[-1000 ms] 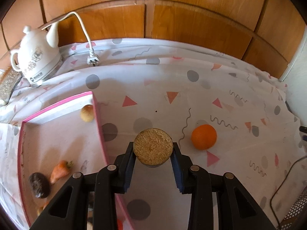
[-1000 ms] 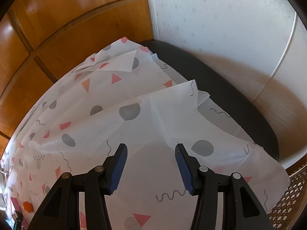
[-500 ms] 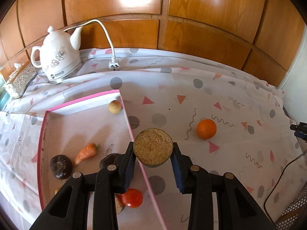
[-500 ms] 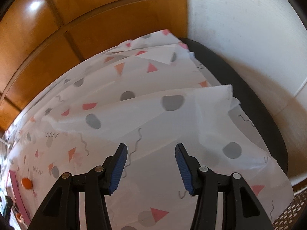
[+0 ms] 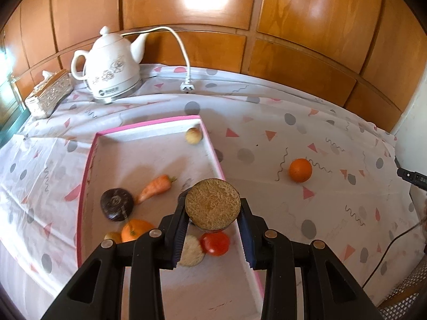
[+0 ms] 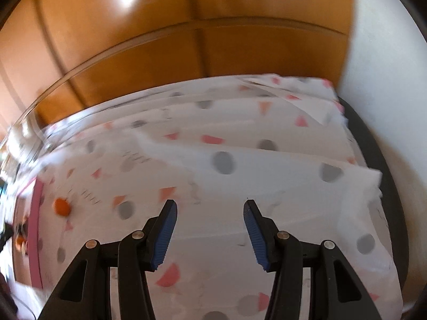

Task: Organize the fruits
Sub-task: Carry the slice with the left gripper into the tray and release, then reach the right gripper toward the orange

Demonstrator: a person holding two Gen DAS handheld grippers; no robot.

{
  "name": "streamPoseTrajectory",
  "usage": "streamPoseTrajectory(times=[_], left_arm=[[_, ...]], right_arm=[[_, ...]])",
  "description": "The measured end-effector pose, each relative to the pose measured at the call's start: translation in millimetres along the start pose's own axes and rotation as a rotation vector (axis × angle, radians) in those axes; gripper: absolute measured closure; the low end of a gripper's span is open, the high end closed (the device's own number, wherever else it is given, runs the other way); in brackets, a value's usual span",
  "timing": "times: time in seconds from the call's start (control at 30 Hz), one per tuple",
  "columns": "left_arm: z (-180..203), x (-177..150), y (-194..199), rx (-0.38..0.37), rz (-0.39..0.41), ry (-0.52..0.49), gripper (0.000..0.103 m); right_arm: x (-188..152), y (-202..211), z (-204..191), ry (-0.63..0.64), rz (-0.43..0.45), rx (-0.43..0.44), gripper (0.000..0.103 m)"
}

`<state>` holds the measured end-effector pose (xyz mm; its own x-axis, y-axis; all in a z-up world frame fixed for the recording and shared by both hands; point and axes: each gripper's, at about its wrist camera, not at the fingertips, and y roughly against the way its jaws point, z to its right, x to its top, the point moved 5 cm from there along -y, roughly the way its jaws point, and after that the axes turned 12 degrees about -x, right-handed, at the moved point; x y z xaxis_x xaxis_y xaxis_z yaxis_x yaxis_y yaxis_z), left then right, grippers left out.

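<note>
My left gripper (image 5: pixel 212 216) is shut on a halved brown fruit (image 5: pixel 212 206), cut face toward the camera, held above the right side of the pink-rimmed tray (image 5: pixel 84 181). In the tray lie a carrot (image 5: pixel 156 188), a dark round fruit (image 5: pixel 117 204), an orange (image 5: pixel 134 230), a tomato (image 5: pixel 214 243), a pale half fruit (image 5: pixel 190 252) and a small beige fruit (image 5: pixel 193 135). A loose orange (image 5: pixel 300 170) lies on the cloth right of the tray; it also shows in the blurred right wrist view (image 6: pixel 62 207). My right gripper (image 6: pixel 210 220) is open and empty above the cloth.
A white kettle (image 5: pixel 109 70) with its cord and plug (image 5: pixel 186 86) stands at the back left, beside a tissue box (image 5: pixel 49 93). Wooden panels (image 5: pixel 293 61) back the table. A black cable (image 5: pixel 389 250) runs at the right edge. The tablecloth's right edge (image 6: pixel 373 176) hangs over a dark surface.
My left gripper has moved left and back with the halved fruit, from over the cloth to over the tray. My right gripper has swung left; the tray and loose orange now show more.
</note>
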<state>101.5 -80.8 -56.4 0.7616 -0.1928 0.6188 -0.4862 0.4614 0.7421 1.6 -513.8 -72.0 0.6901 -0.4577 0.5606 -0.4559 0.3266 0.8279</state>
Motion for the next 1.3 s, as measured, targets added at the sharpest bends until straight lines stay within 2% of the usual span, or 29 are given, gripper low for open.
streamPoseTrajectory(times=[0.27, 0.57, 0.87, 1.2, 1.3], left_arm=[[-19, -16, 20, 0.022, 0.022, 0.034, 0.067], [-55, -42, 43, 0.064, 0.032, 0.104, 0.067], [-80, -66, 46, 0.082, 0.013, 0.165, 0.066], [-80, -71, 45, 0.066, 0.027, 0.164, 0.062], [-79, -71, 48, 0.064, 0.040, 0.169, 0.055]], right_arm=[[-10, 11, -52, 0.220, 0.039, 0.072, 0.050], [-25, 13, -83, 0.365, 0.038, 0.112, 0.051], [-50, 6, -115, 0.522, -0.012, 0.133, 0.051], [-57, 4, -139, 0.582, -0.059, 0.125, 0.051], [-53, 6, -156, 0.575, -0.054, 0.146, 0.051]])
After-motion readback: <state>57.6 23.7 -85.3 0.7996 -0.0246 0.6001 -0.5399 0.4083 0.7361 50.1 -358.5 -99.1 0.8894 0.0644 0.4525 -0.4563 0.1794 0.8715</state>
